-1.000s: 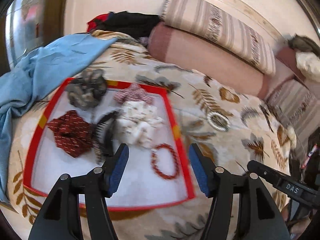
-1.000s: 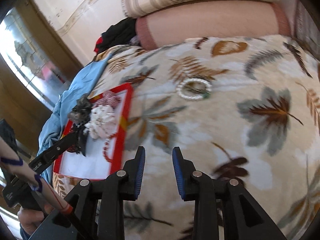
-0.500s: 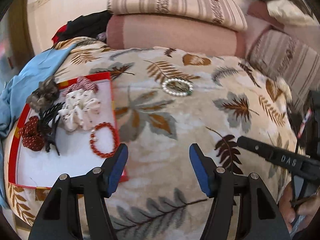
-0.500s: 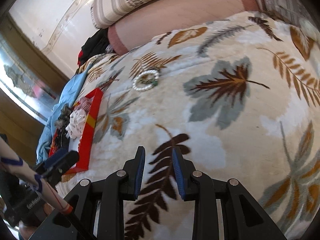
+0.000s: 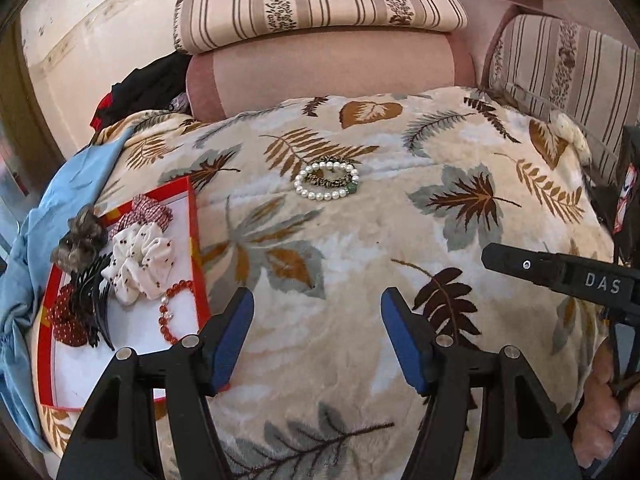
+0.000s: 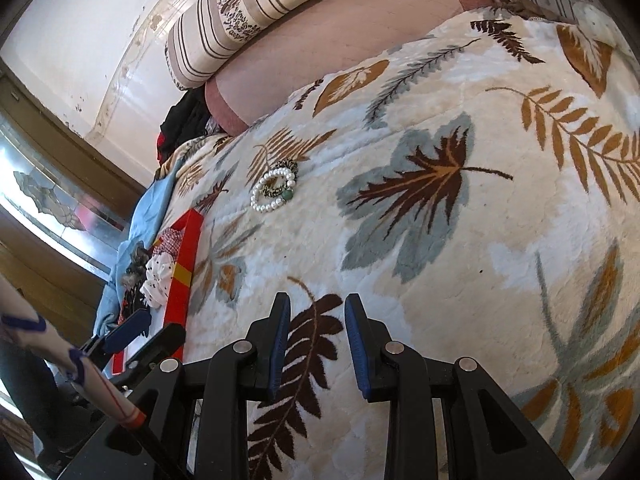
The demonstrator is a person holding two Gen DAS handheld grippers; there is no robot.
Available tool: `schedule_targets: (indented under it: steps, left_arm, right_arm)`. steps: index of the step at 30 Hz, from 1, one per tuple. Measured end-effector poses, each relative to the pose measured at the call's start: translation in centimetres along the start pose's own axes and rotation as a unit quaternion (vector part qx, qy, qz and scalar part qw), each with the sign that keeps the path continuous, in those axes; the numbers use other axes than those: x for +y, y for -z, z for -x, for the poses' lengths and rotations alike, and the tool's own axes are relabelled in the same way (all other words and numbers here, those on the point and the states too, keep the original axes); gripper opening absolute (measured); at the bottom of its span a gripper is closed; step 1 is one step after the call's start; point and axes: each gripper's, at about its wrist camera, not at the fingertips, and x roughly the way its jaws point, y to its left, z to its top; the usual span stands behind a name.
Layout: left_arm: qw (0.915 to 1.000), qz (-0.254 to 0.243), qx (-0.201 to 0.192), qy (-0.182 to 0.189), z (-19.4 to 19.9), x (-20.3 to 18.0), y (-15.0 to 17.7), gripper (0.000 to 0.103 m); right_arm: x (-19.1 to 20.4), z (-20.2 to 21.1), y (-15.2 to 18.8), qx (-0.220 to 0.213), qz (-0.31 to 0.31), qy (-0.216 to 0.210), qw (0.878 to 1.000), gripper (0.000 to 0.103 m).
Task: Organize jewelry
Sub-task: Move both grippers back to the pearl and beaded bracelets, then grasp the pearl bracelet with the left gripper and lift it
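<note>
At the far left of the left wrist view a blue cloth (image 5: 28, 248) hangs over the edge of the bed, which is covered by a leaf-patterned blanket (image 5: 360, 240). Beside the cloth lies a red-rimmed tray (image 5: 196, 240) with a white floor. It holds a grey scrunchie (image 5: 78, 242), a red checked scrunchie (image 5: 146, 210), a white dotted scrunchie (image 5: 140, 262), a dark red scrunchie (image 5: 66, 320), a black hair claw (image 5: 94, 300) and a red bead bracelet (image 5: 172, 312).

The left gripper (image 5: 317, 312) hangs over the blanket just right of the tray, angled downward. Its jaws have just been opening; they stand well apart with only bare blanket between the blue pads (image 5: 232, 336), so it is released and carries nothing.

Farther up the blanket, near the middle and well clear of the tray, lies a white pearl bracelet (image 5: 326, 181) with a dark patterned band (image 5: 324, 179) inside its ring and a green bead at its edge. Neither gripper touches it. Behind the blanket lie a pink bolster (image 5: 320, 72) and a striped cushion (image 5: 320, 4).

At the right edge of this view, one black finger of the right gripper reaches in, marked with white letters, and a hand (image 5: 608, 408) grips its handle below.

In the right wrist view the right gripper (image 6: 316, 332) also tilts down toward the blanket, over a brown leaf print. Its jaws are narrowly apart, pads parallel, and empty. The pearl bracelet (image 6: 274, 190) lies ahead and to its upper left, and the tray (image 6: 186, 264) sits at the left, with the left gripper (image 6: 148, 330) over its near corner.
</note>
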Motion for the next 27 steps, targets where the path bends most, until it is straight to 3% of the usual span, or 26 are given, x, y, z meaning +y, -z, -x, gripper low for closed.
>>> schedule_targets:
  steps: [27]
  left_arm:
    - [0.9982, -0.051, 0.015, -0.028, -4.8, -2.6, -2.9, 0.067]
  right_arm:
    - [-2.5, 1.0, -0.9, -0.006, -0.043, -0.04, 0.998, 0.03]
